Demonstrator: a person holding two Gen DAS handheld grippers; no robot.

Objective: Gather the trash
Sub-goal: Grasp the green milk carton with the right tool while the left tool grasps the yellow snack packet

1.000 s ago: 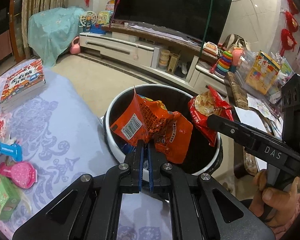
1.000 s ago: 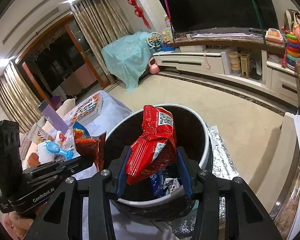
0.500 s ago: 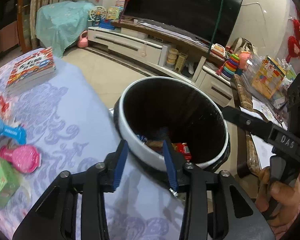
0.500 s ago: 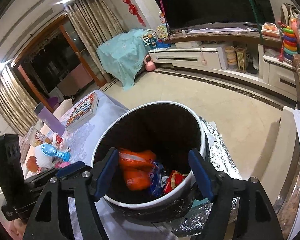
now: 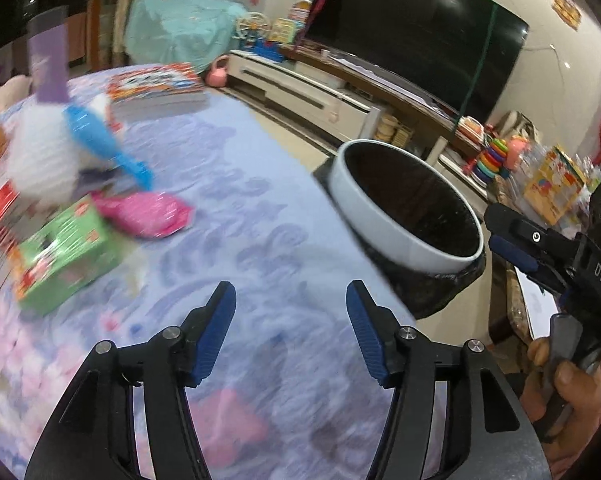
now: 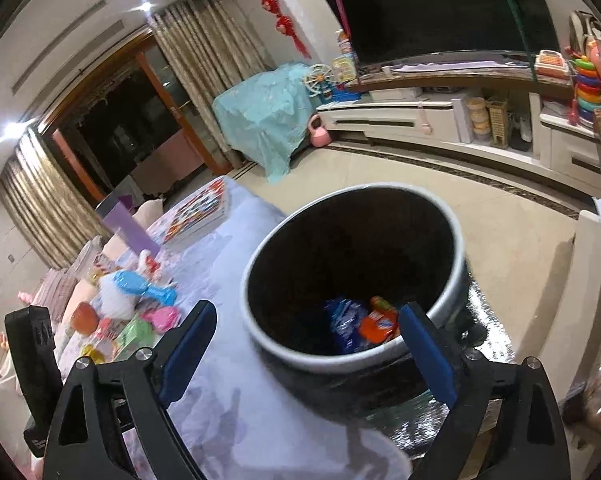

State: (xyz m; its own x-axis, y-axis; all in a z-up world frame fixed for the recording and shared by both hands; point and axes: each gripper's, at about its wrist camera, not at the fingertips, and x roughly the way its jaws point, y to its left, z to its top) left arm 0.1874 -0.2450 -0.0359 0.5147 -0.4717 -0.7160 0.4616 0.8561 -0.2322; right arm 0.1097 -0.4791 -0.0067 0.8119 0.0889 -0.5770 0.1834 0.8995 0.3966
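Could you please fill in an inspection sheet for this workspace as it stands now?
Surface: lilac patterned tablecloth.
Job's things: white-rimmed bin beside the table holds an orange wrapper and a blue wrapper.
Clutter: green box, pink packet, blue toy, book.
Tongs: left tongs and right tongs open, empty, just opened.
Cables: nothing seen.
Surroundings: television, covered furniture.

big dark tv [image 6: 440, 8], white low cabinet [image 6: 400, 120], beige curtains [image 6: 212, 40], tiled floor [image 6: 500, 216]
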